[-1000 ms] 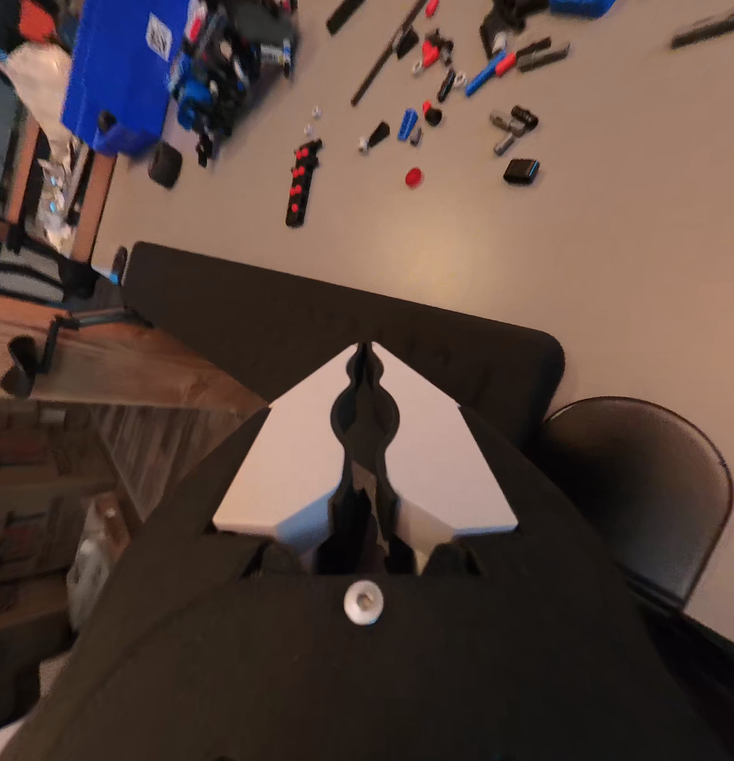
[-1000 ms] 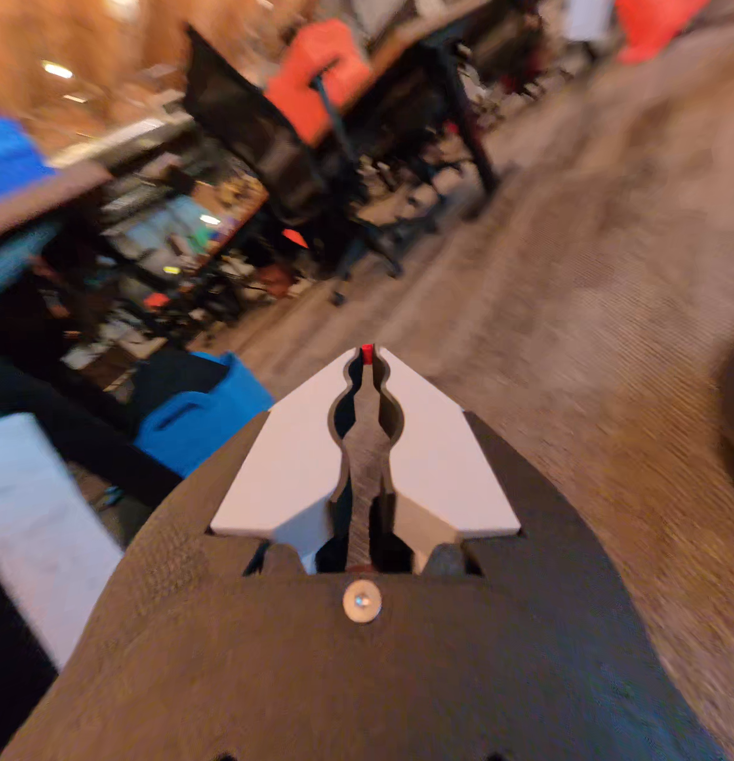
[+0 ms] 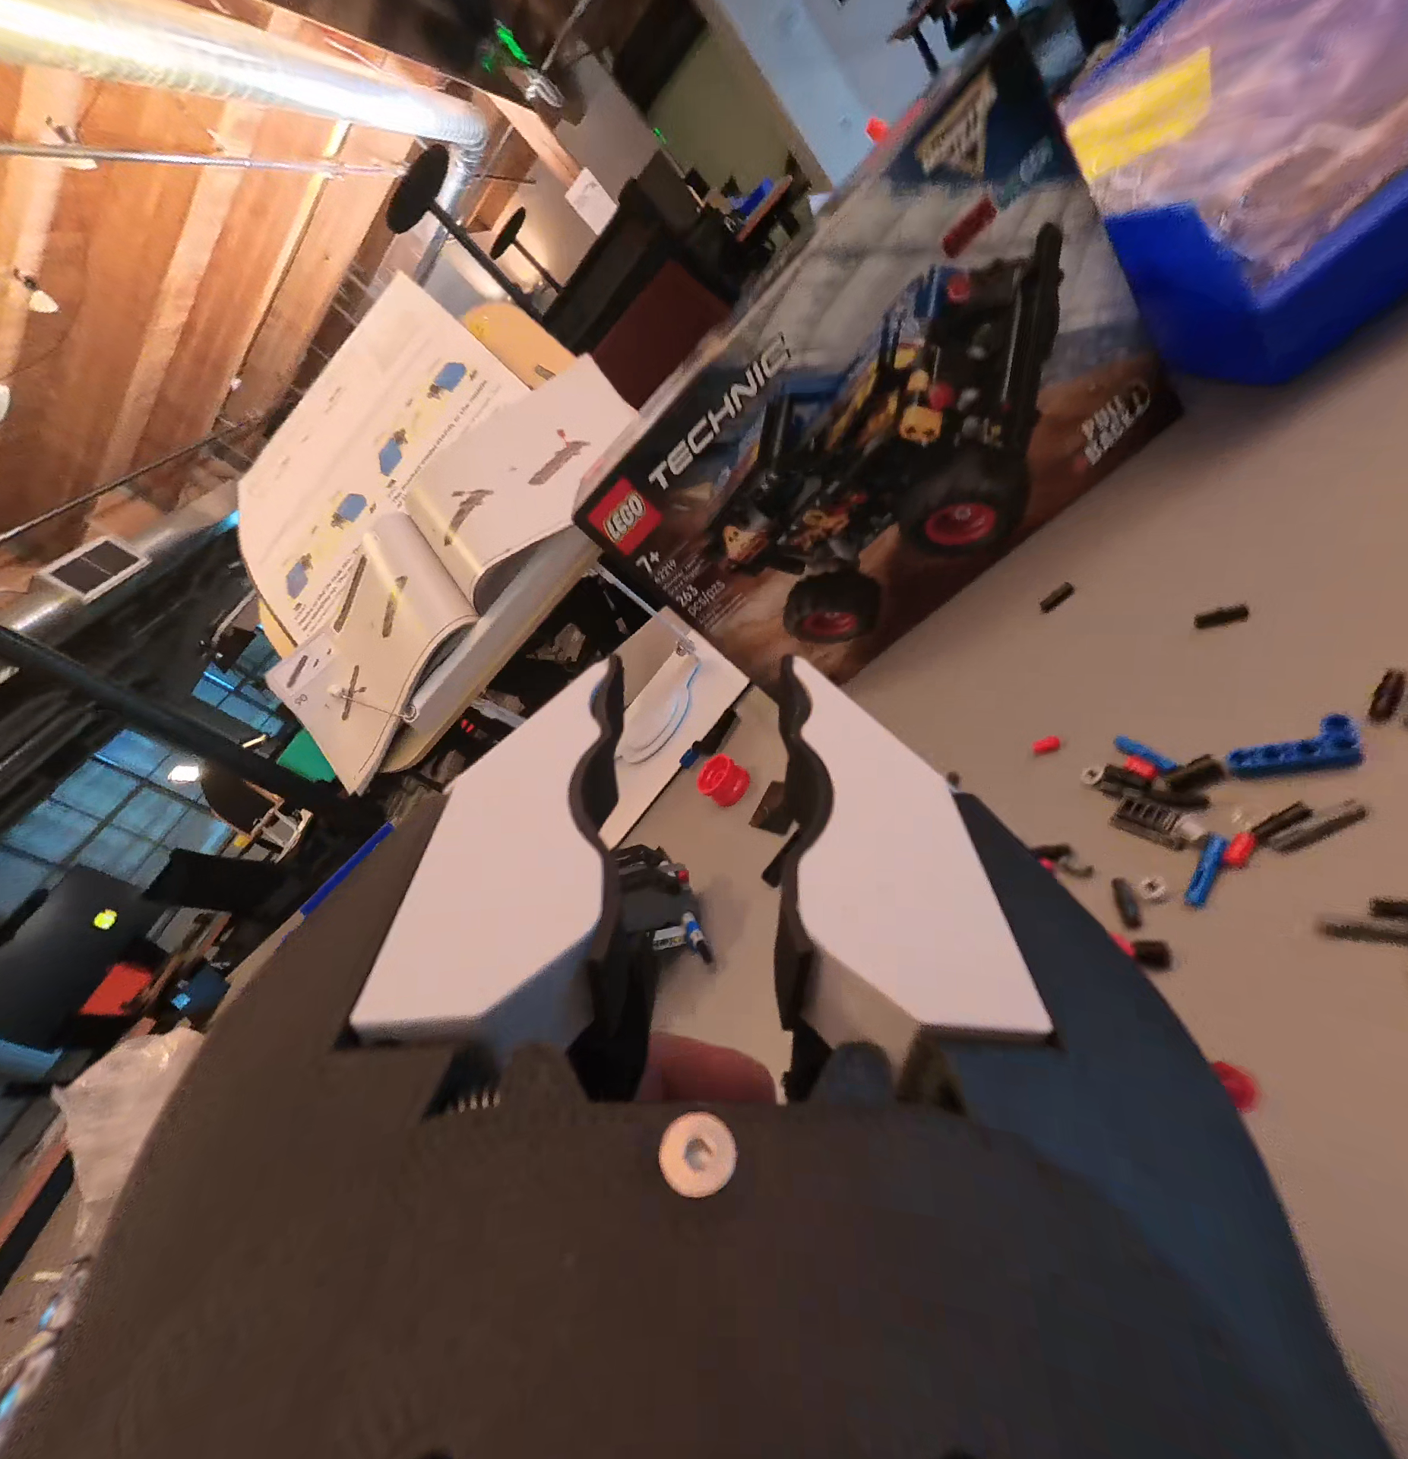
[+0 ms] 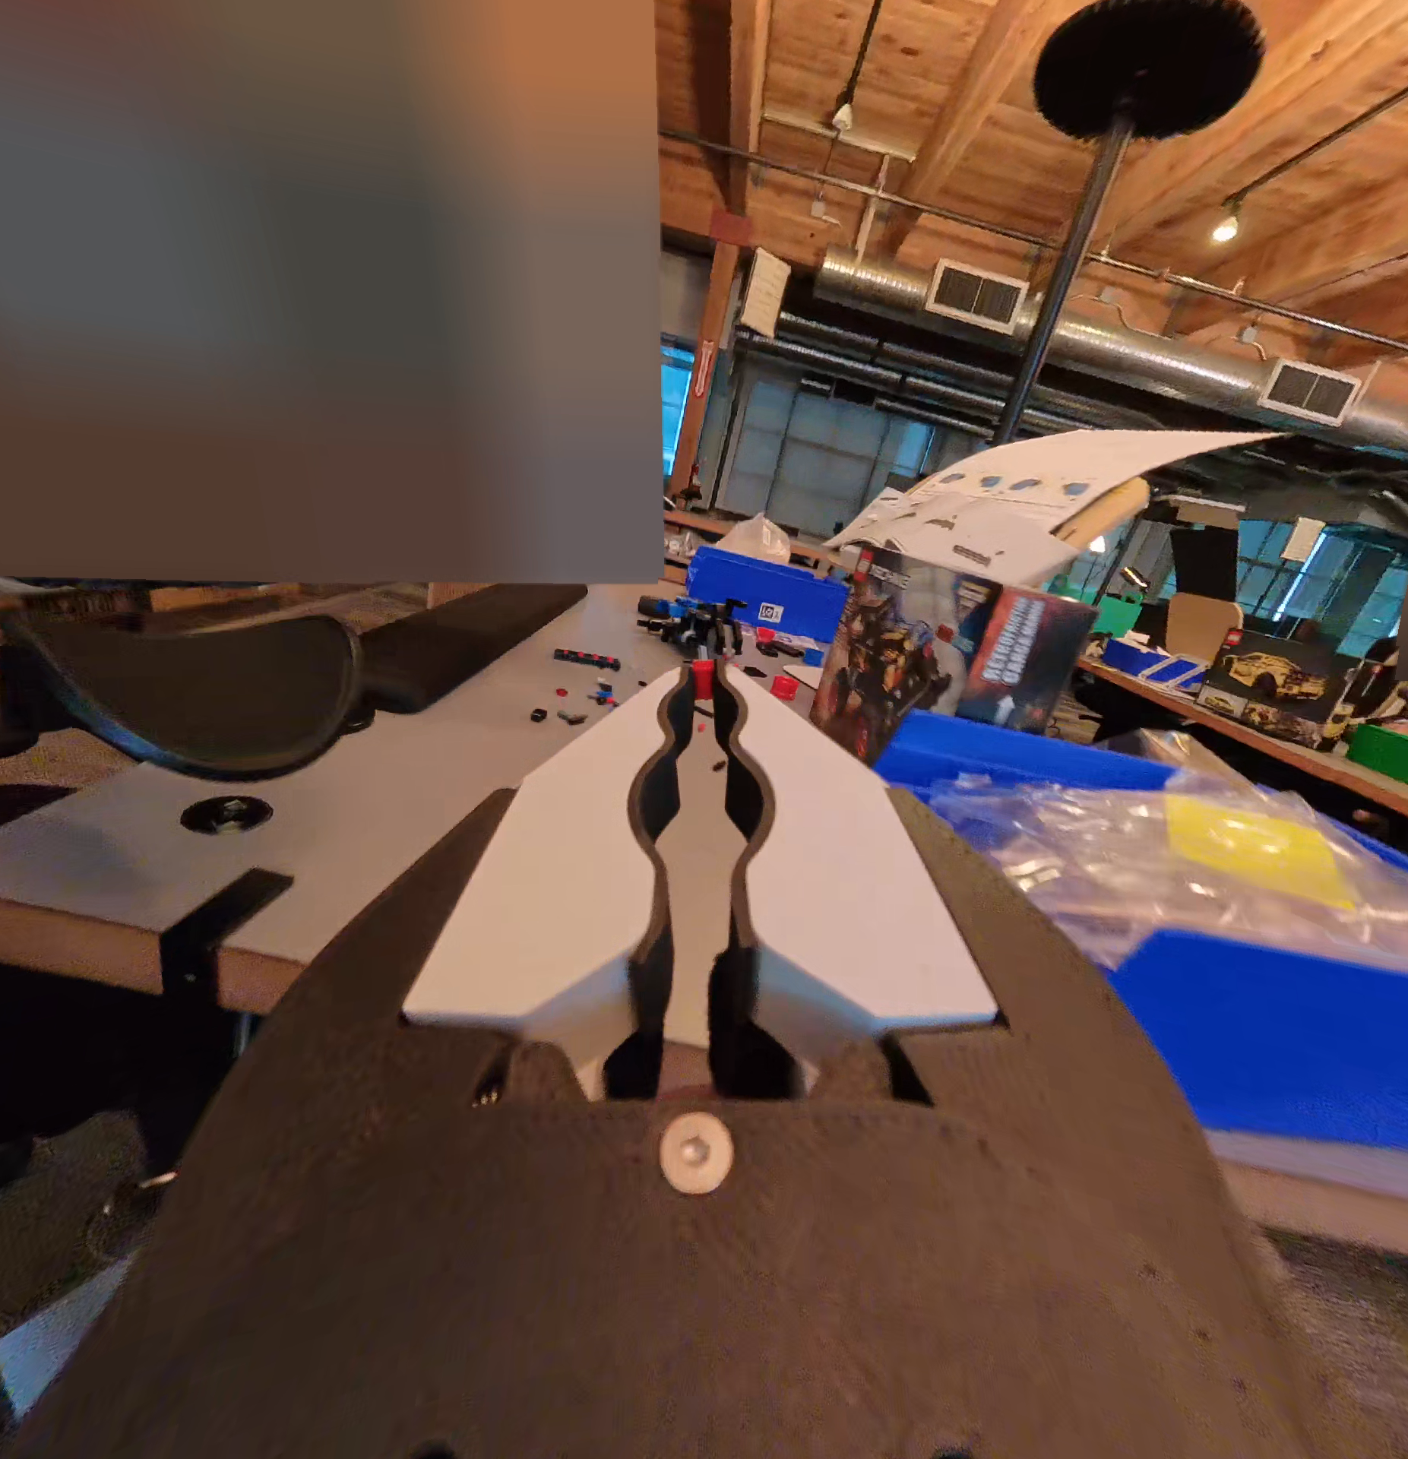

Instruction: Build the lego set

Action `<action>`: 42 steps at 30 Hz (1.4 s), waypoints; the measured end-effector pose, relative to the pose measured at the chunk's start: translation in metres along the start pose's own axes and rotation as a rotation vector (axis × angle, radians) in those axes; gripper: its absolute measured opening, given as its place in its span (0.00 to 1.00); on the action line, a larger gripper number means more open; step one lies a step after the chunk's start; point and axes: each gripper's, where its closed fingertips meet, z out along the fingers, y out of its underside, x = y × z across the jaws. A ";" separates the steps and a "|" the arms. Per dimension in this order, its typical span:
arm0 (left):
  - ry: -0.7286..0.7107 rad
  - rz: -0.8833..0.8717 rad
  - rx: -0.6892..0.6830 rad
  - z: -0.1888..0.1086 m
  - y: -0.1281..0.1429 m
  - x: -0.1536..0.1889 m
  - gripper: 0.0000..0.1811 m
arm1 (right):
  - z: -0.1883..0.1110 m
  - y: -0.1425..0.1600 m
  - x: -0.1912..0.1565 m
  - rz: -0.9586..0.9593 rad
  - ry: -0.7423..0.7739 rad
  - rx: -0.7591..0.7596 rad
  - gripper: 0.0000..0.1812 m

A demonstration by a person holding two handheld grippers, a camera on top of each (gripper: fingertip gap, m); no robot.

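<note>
In the left wrist view my left gripper is open and empty above the grey table. A partly built black and blue model lies on the table between its fingers, with a red wheel hub a little beyond. Loose black, blue and red pieces lie scattered to the right. In the right wrist view my right gripper is shut on a small red piece at its tips, raised above the near table edge. The model shows far off behind the tips.
The set's box stands behind the model, with an open instruction booklet propped to its left. A blue bin with plastic bags sits at the right. A black chair stands at the table's left side.
My left gripper has opened and swung up from looking down at the table to face the box and booklet. My right gripper has swung from the floor to the table, still holding the red piece.
</note>
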 end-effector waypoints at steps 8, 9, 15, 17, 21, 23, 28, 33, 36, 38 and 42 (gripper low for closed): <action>-0.021 -0.110 -0.043 -0.011 0.116 -0.021 0.19 | 0.078 -0.036 -0.066 -0.081 0.028 -0.199 0.01; -0.039 -0.099 -0.041 -0.017 0.117 -0.027 0.18 | 0.089 -0.043 -0.076 -0.089 0.044 -0.222 0.01; 0.068 -0.207 0.078 -0.028 0.102 -0.016 0.23 | 0.151 -0.081 -0.131 -0.242 0.258 -0.436 0.01; 0.104 -0.199 0.094 -0.030 0.098 -0.009 0.25 | 0.178 -0.093 -0.163 -0.229 0.288 -0.458 0.01; 0.184 -0.189 0.117 -0.032 0.092 0.006 0.27 | 0.242 -0.089 -0.214 -0.165 0.334 -0.502 0.01; 0.235 -0.214 0.171 -0.039 0.083 0.010 0.28 | 0.282 -0.077 -0.228 -0.129 0.336 -0.514 0.01; 0.435 -0.321 0.405 -0.081 0.049 0.019 0.31 | 0.374 -0.030 -0.217 0.097 0.393 -0.447 0.02; 0.551 -0.322 0.541 -0.106 0.032 0.024 0.24 | 0.410 0.017 -0.186 0.259 0.388 -0.293 0.02; 0.545 -0.277 0.526 -0.106 0.033 0.025 0.22 | 0.404 0.046 -0.168 0.352 0.384 -0.275 0.01; 0.523 -0.262 0.536 -0.106 0.033 0.020 0.23 | 0.403 0.053 -0.160 0.416 0.373 -0.244 0.01; 0.518 -0.212 0.541 -0.099 0.037 0.010 0.22 | 0.420 0.057 -0.154 0.531 0.319 -0.173 0.01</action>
